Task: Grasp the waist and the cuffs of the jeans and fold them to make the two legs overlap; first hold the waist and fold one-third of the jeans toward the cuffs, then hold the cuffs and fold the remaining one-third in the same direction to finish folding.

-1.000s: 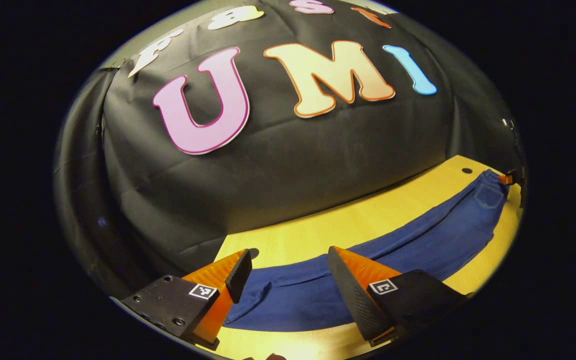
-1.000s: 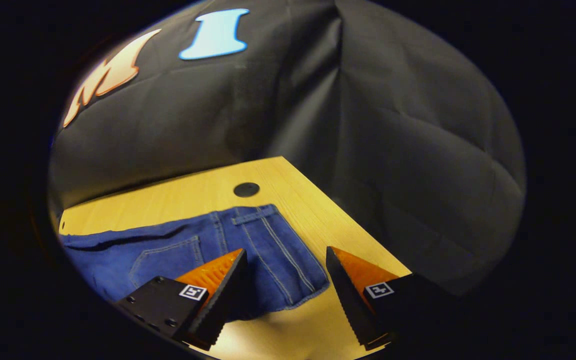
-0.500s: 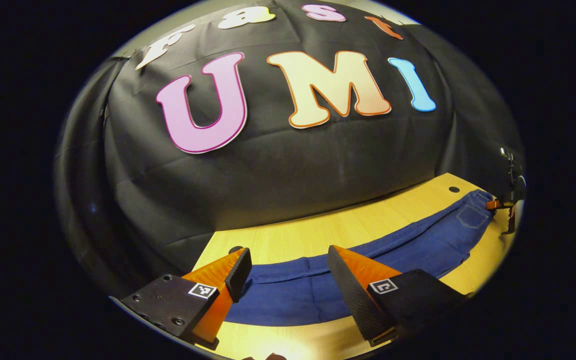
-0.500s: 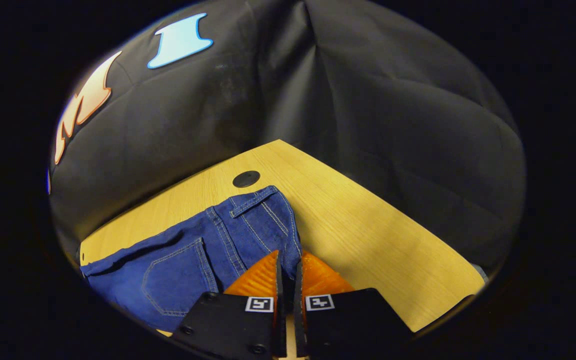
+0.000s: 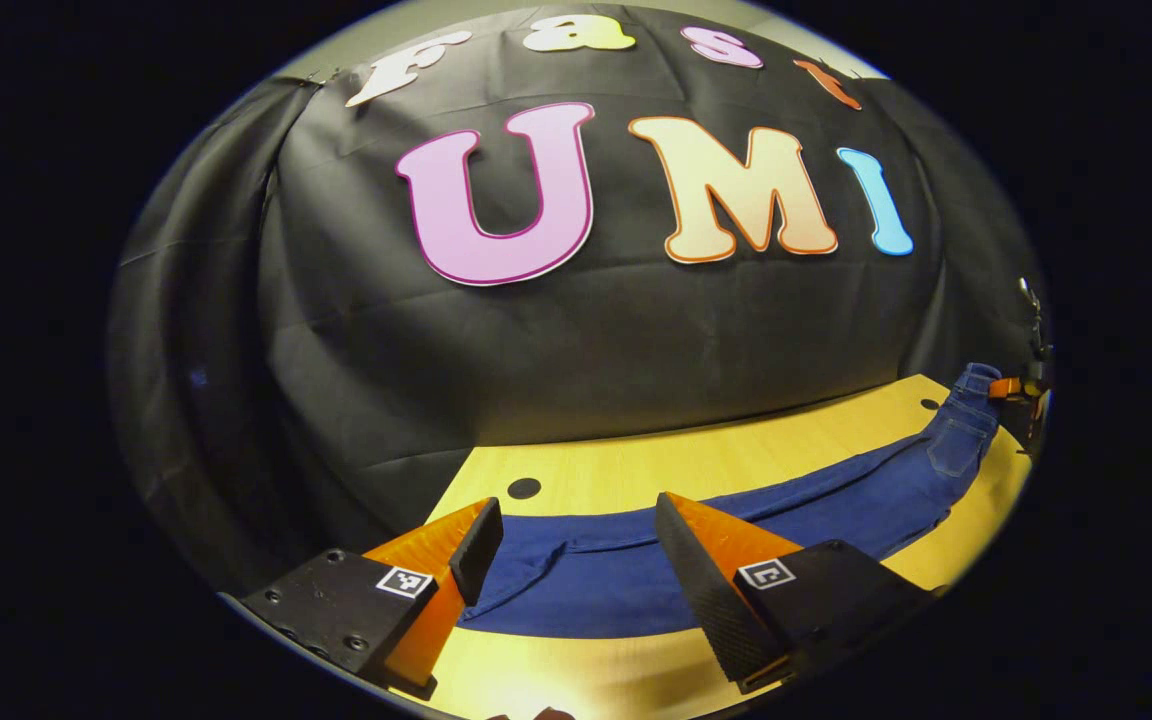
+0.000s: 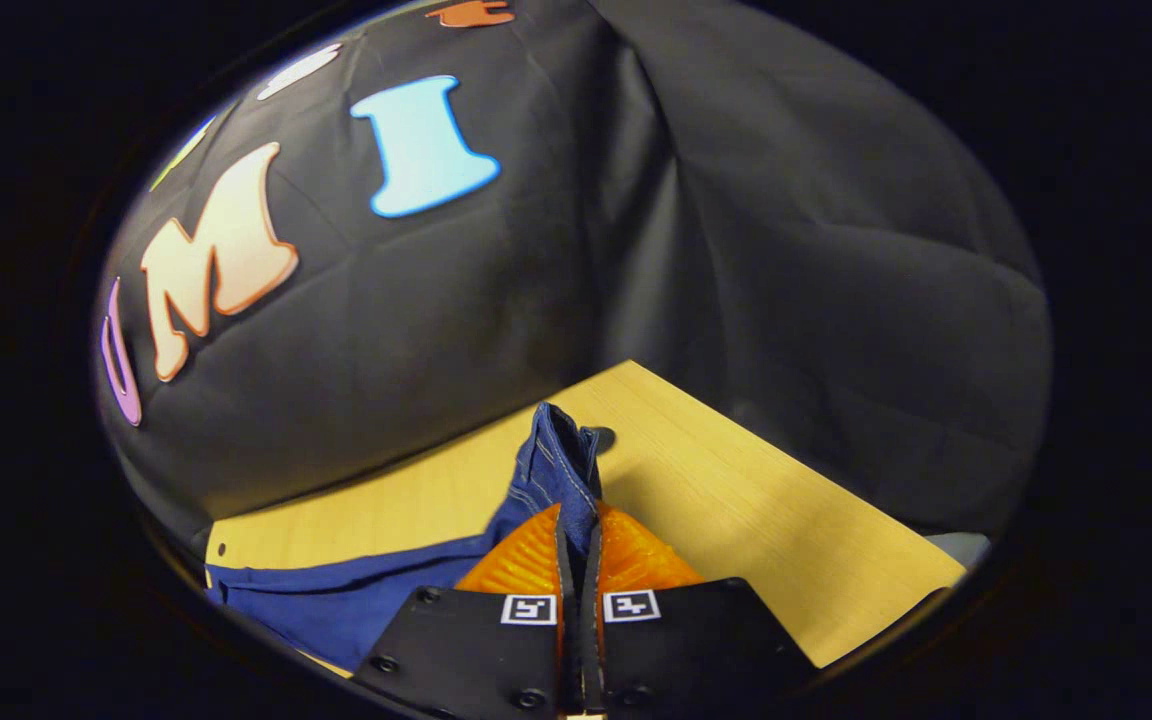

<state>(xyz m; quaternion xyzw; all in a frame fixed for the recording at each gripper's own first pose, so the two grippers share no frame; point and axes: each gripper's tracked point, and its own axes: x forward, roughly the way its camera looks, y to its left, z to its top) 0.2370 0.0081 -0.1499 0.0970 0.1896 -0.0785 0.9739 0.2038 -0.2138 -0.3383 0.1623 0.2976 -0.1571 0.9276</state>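
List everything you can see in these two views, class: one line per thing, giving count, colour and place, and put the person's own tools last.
jeans: one pair, blue, laid lengthwise across the table; the waist end is lifted off the table.
table: one, light wood, under the jeans, in front of the wall.
round holes in the table: two, dark, one near the left end, one by the waist end.
wall: one, black cloth, behind the table.
left gripper: one, open, fingers on either side of the jeans' cuff end.
right gripper: one, shut on the jeans' waist.
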